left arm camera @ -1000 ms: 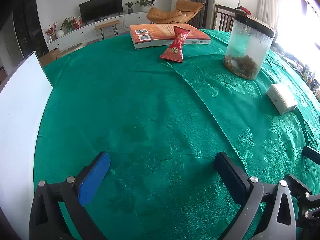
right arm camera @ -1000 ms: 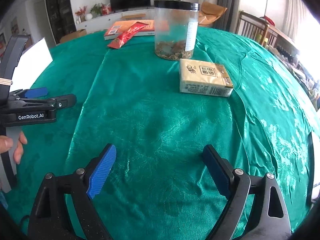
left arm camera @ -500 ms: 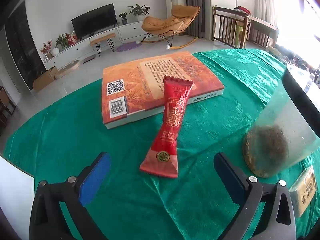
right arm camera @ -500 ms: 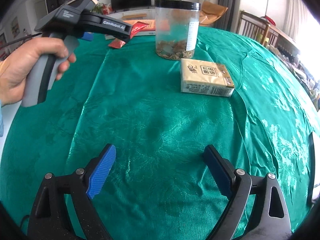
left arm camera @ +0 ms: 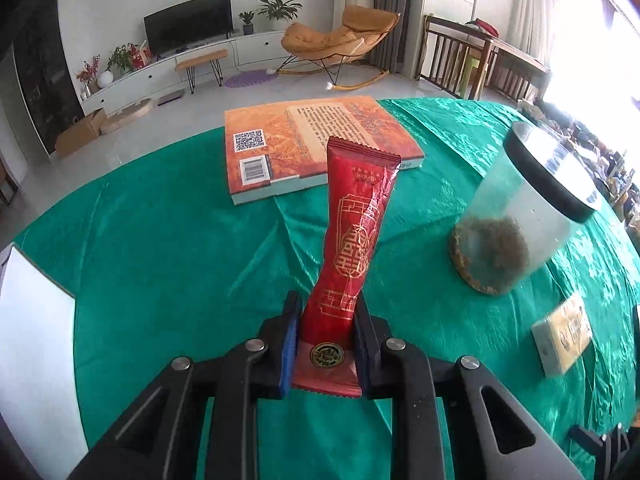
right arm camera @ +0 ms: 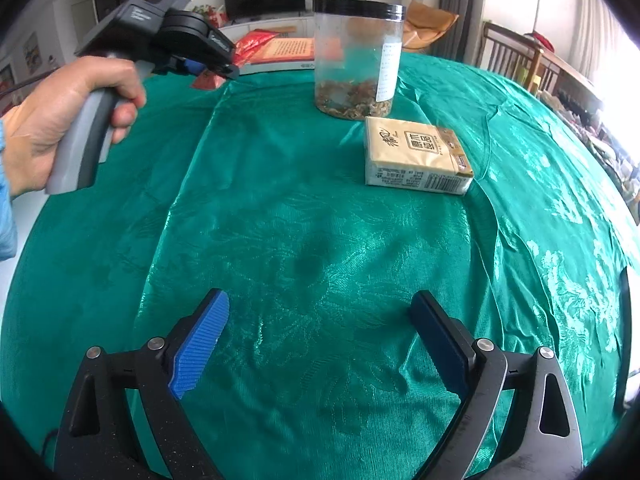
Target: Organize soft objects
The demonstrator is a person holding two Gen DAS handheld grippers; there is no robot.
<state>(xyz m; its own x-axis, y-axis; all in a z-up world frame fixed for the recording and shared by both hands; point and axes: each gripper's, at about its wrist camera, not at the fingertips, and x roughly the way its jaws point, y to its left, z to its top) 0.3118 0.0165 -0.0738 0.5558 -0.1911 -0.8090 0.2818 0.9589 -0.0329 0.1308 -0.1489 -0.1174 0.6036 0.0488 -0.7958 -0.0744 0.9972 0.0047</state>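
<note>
white board [left arm camera: 32, 344] cut off left — jar label [right arm camera: 389, 70] unreadable

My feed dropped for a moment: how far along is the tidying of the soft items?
Nothing looks sorted yet. In hand: the left hand-held gripper is shut on the red packet, near the book. Left: the tissue pack lies untouched beside the jar; the right hand-held gripper is open, empty.

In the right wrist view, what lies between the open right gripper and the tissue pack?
Nothing but bare green tablecloth lies between the right gripper and the tissue pack; the right wrist view shows it.
</note>
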